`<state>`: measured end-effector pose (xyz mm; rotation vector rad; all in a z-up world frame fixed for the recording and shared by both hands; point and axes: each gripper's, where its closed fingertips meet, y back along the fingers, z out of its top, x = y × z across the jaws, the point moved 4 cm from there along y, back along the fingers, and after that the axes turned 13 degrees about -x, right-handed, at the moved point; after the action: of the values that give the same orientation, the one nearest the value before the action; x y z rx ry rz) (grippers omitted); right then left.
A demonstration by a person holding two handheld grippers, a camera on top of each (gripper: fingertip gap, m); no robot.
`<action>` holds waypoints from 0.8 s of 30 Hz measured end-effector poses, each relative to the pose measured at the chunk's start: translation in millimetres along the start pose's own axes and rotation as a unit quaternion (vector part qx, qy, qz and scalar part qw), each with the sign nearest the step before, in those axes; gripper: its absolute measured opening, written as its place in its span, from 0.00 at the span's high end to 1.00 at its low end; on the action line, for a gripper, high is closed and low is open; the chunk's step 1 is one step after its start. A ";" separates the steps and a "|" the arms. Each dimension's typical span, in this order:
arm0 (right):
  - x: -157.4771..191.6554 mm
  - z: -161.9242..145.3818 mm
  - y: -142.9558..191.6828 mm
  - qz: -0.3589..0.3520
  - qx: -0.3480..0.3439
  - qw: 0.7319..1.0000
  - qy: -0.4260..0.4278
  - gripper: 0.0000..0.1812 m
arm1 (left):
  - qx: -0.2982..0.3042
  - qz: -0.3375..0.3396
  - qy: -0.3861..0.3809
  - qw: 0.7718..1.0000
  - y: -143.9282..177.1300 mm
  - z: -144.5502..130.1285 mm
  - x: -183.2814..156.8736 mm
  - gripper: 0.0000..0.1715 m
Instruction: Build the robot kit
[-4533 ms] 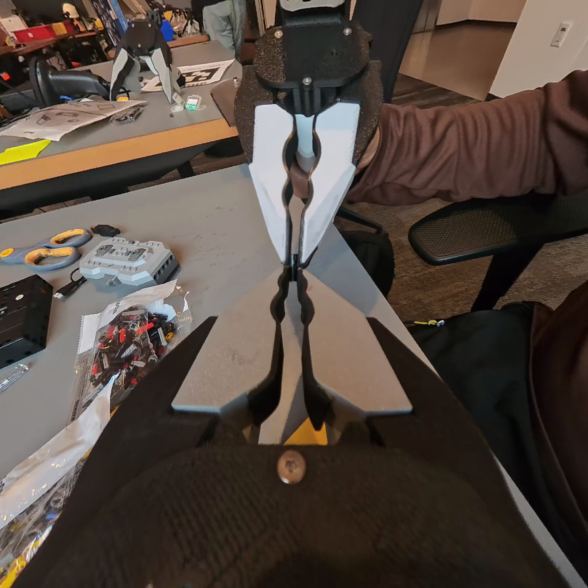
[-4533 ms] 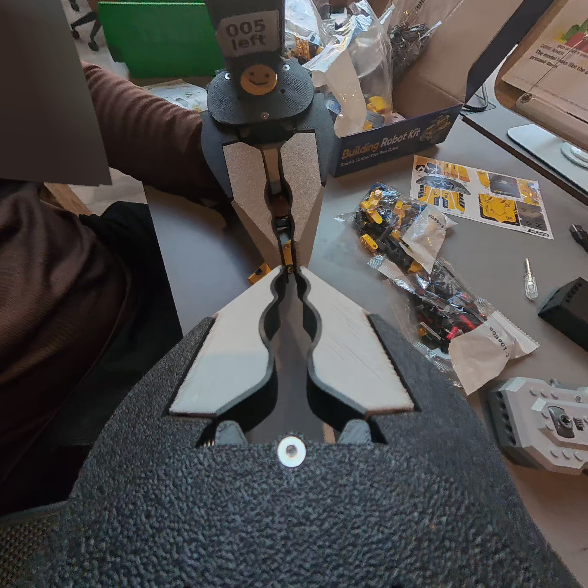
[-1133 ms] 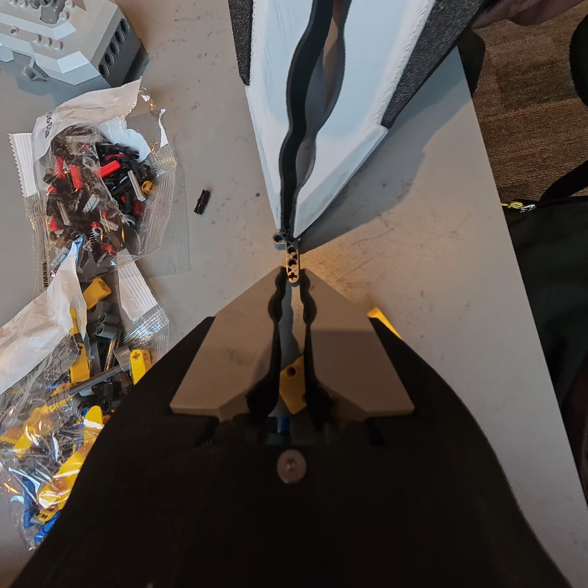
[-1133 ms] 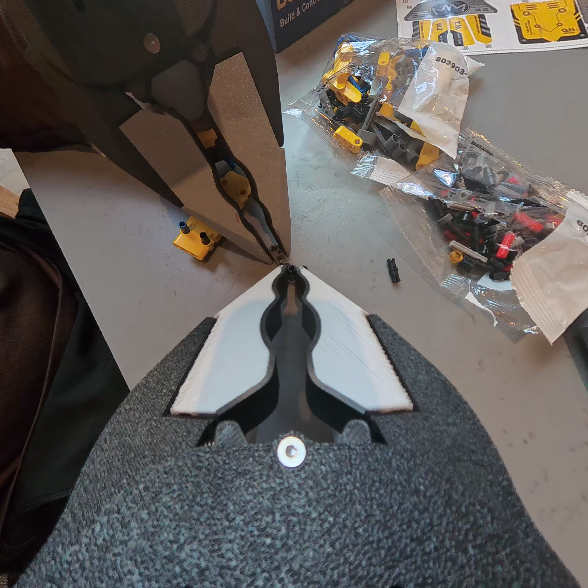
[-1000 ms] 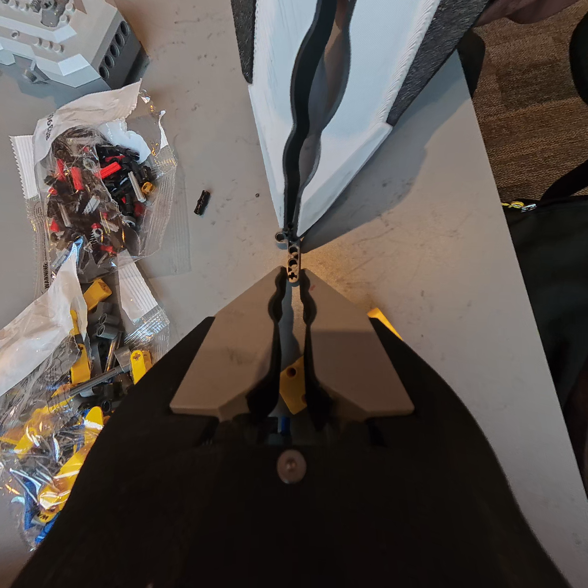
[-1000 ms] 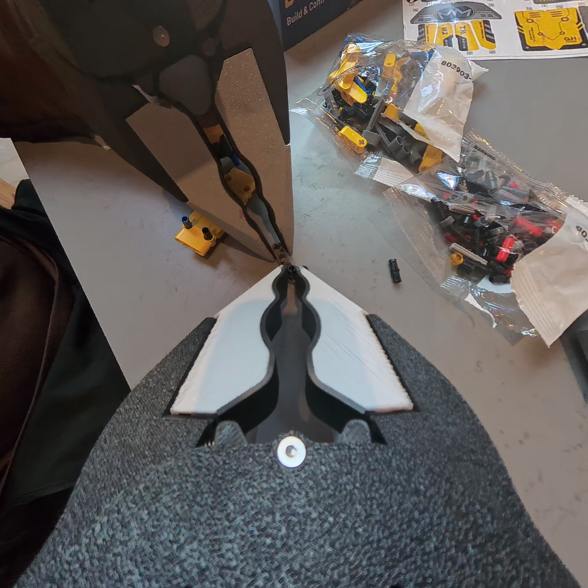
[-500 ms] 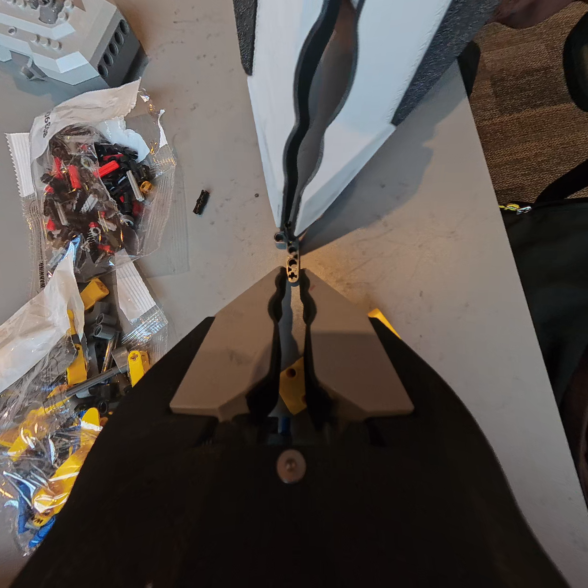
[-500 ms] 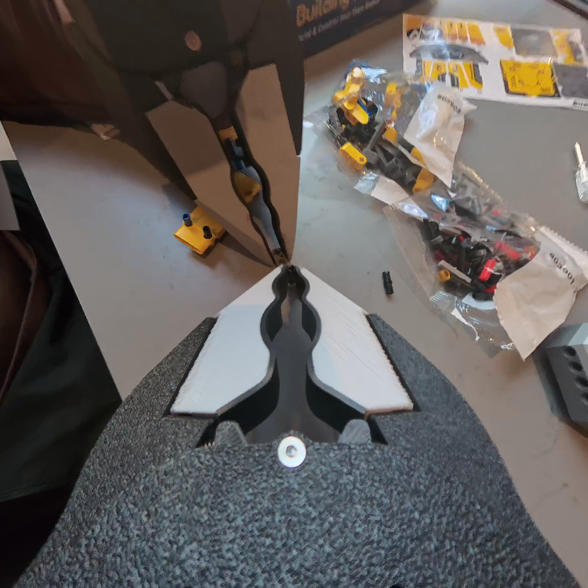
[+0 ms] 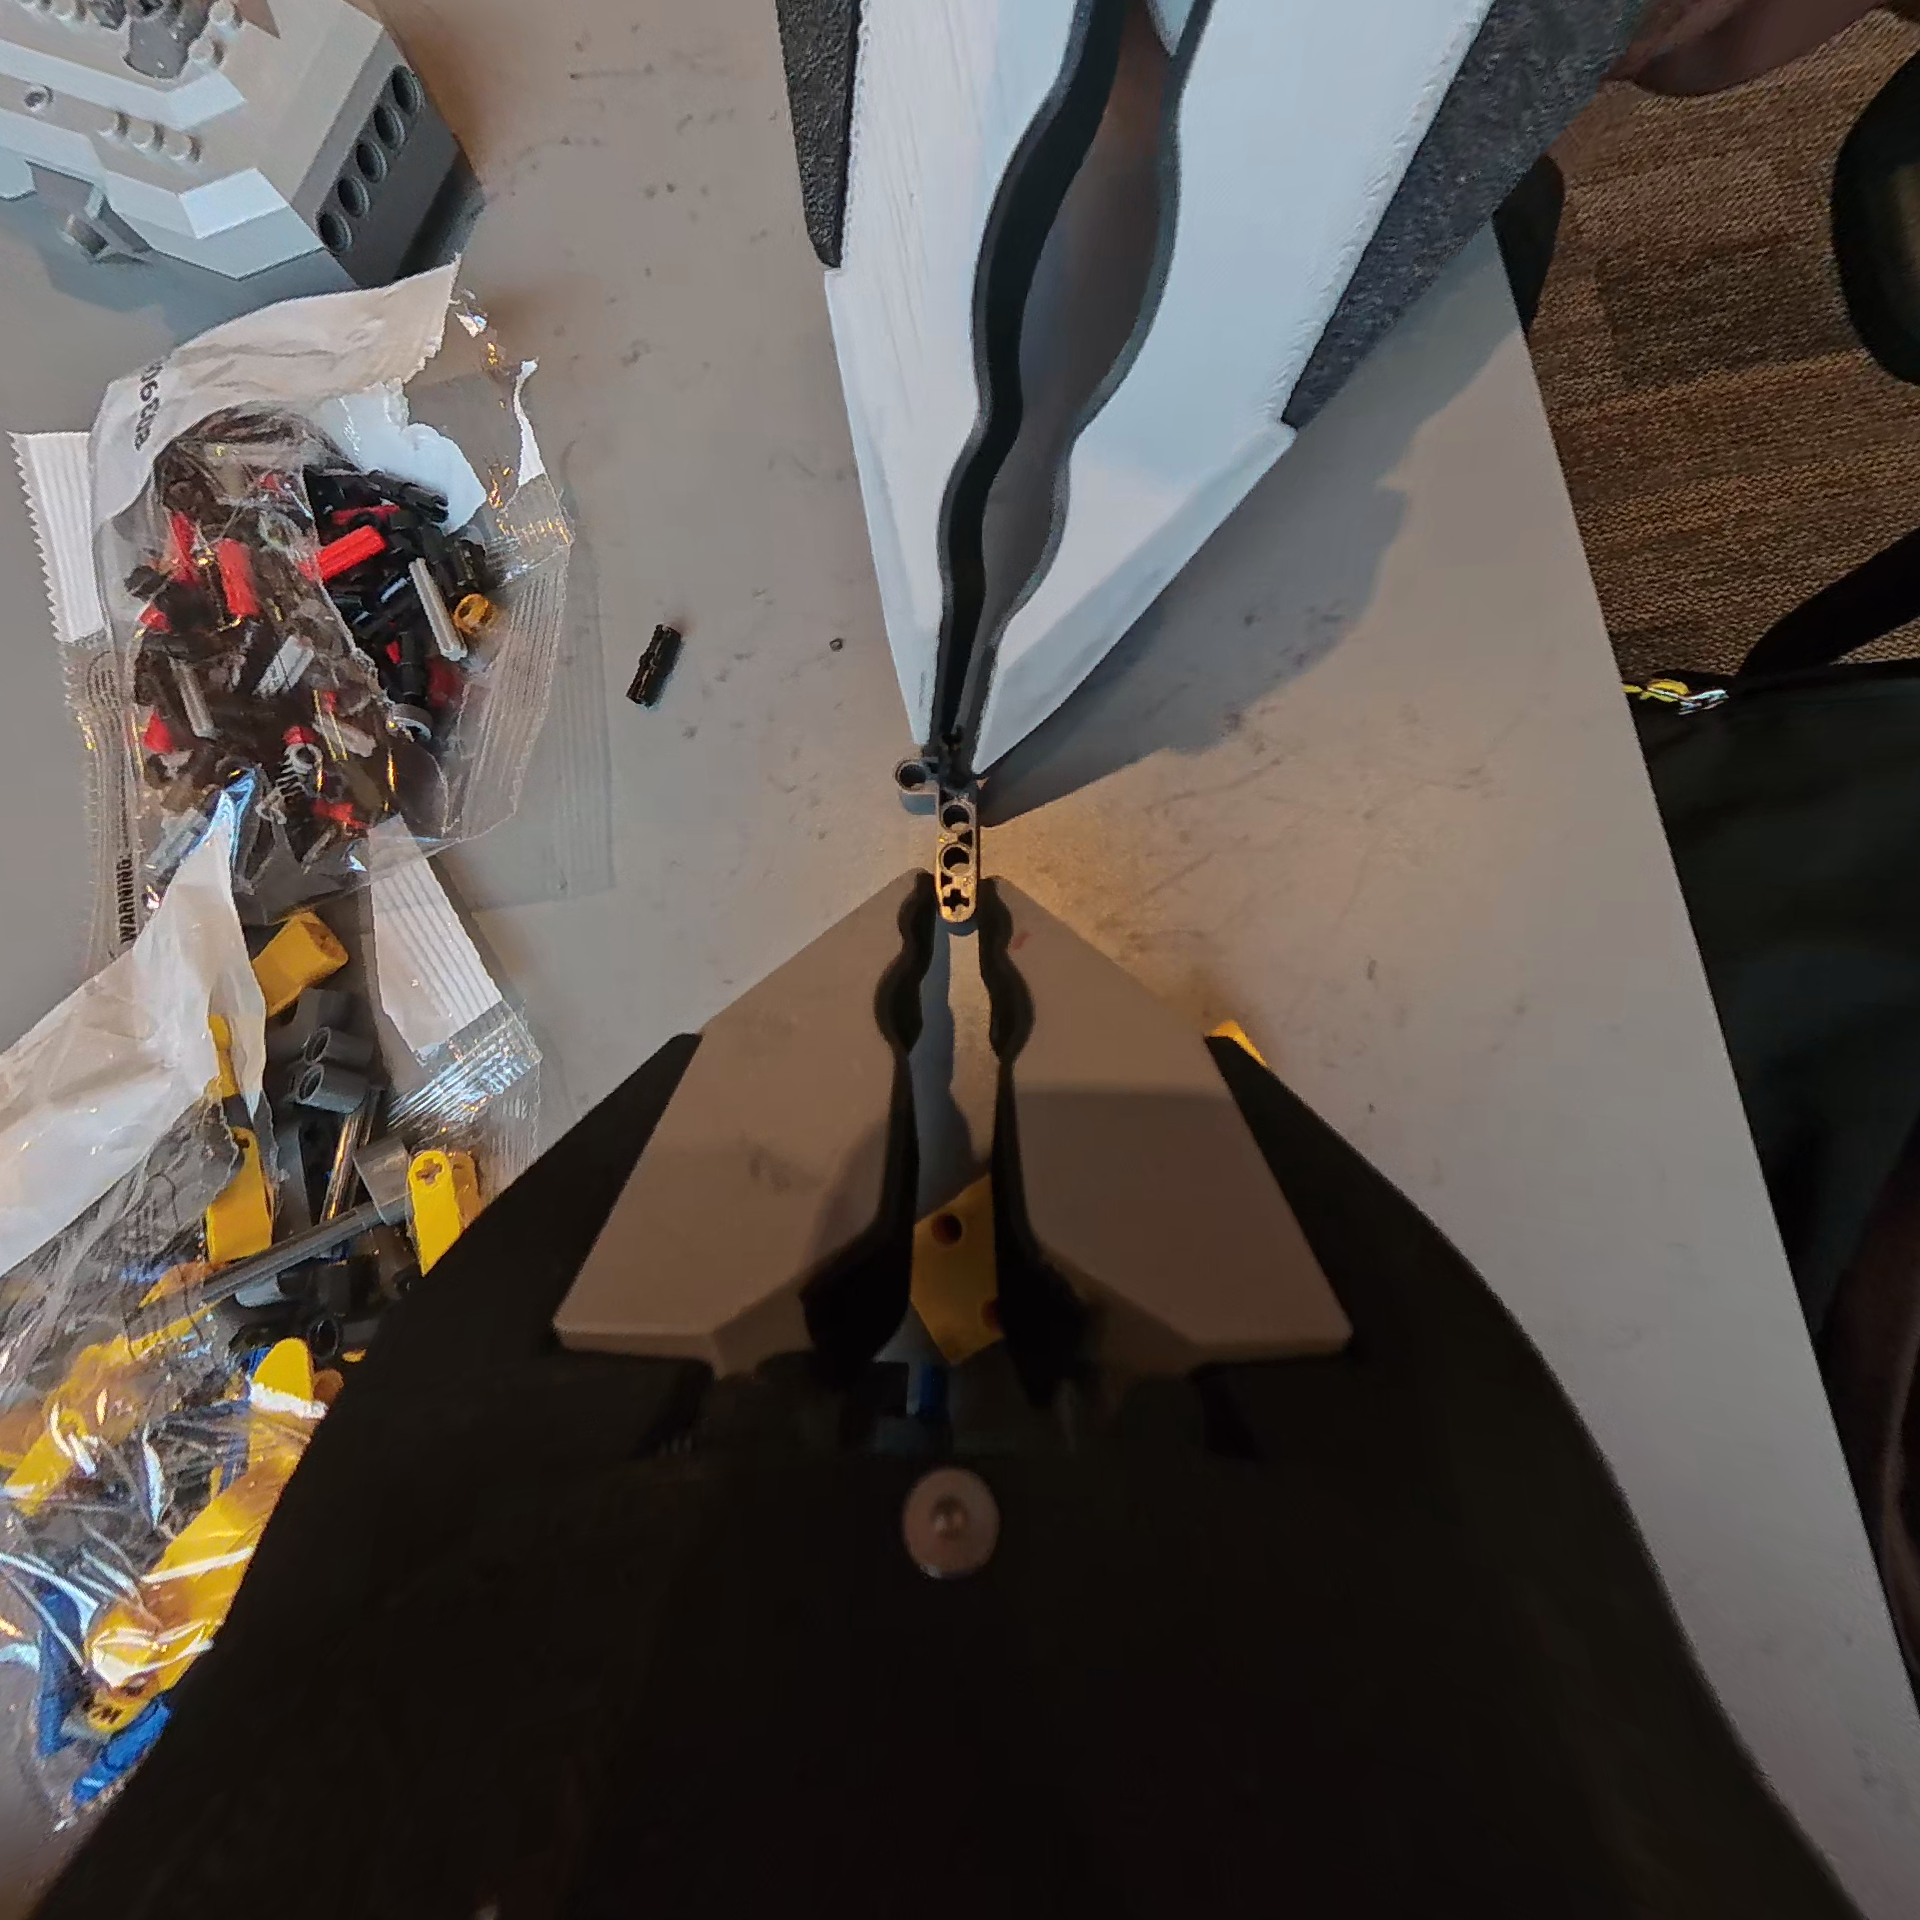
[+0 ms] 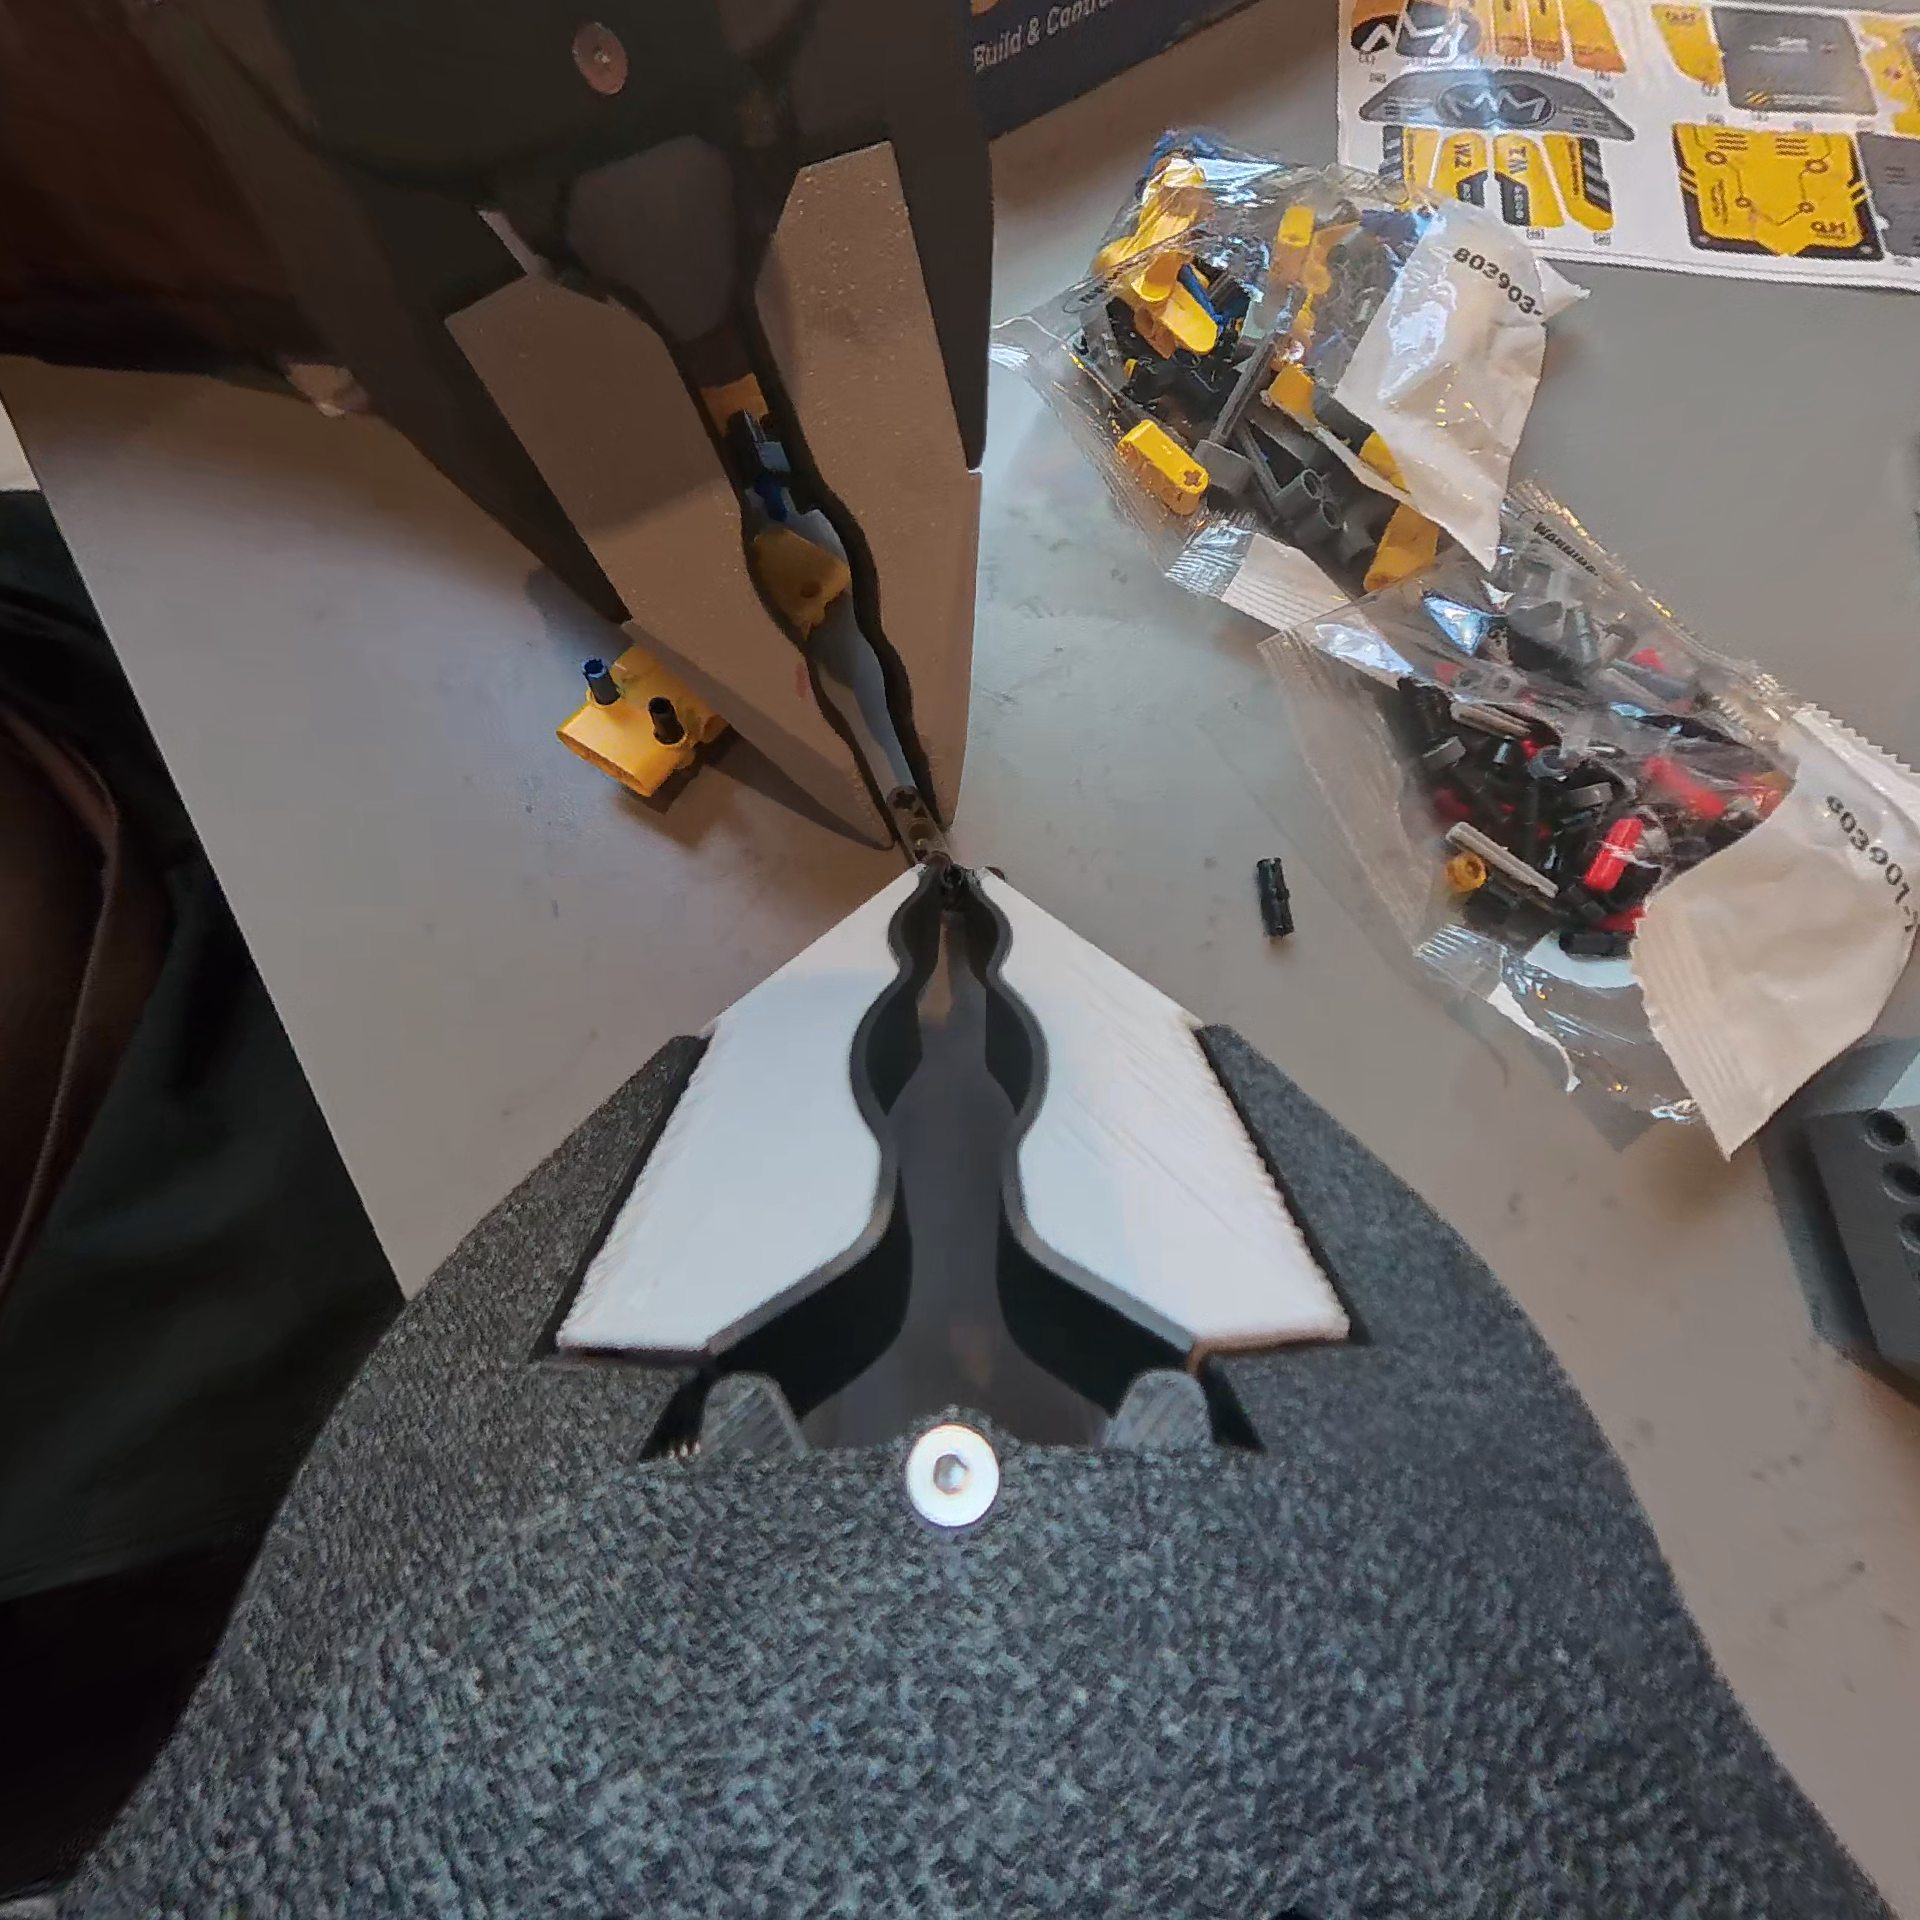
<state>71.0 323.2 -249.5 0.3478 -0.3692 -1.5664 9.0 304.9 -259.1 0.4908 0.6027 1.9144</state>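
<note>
Beam half-hidden between claws

Seen from the left gripper, the beam spans between both sets of jaws; the loose pin and parts bags lie leftward on the worktop, the right gripper directly ahead.

Crinkly clear plastic bags, matt scuffed grey table, glossy paper sheet
</note>
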 end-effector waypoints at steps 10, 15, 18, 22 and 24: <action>3.3 2.0 -0.6 0.002 0.049 0.994 0.099 0.98 | -0.001 -0.001 0.002 1.000 0.1 -0.1 -0.1 0.97; 4.5 0.7 1.1 -0.007 0.051 0.993 0.106 0.98 | -0.001 0.001 0.000 1.000 0.1 0.0 -0.2 0.97; 4.3 1.6 0.7 -0.005 0.059 0.993 0.107 0.98 | -0.001 0.001 0.002 1.000 0.1 0.1 -0.2 0.97; -0.4 4.3 -1.9 0.006 0.080 0.995 0.061 0.98 | 0.000 0.003 0.003 1.000 0.0 0.0 0.5 0.97; -2.2 6.0 -2.4 0.016 0.104 0.994 0.035 0.98 | 0.000 0.003 0.005 1.000 -0.1 0.0 0.6 0.97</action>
<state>66.3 325.6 -245.2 0.5540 -0.4832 -1.4834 8.8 305.4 -259.1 0.4823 0.6079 1.9235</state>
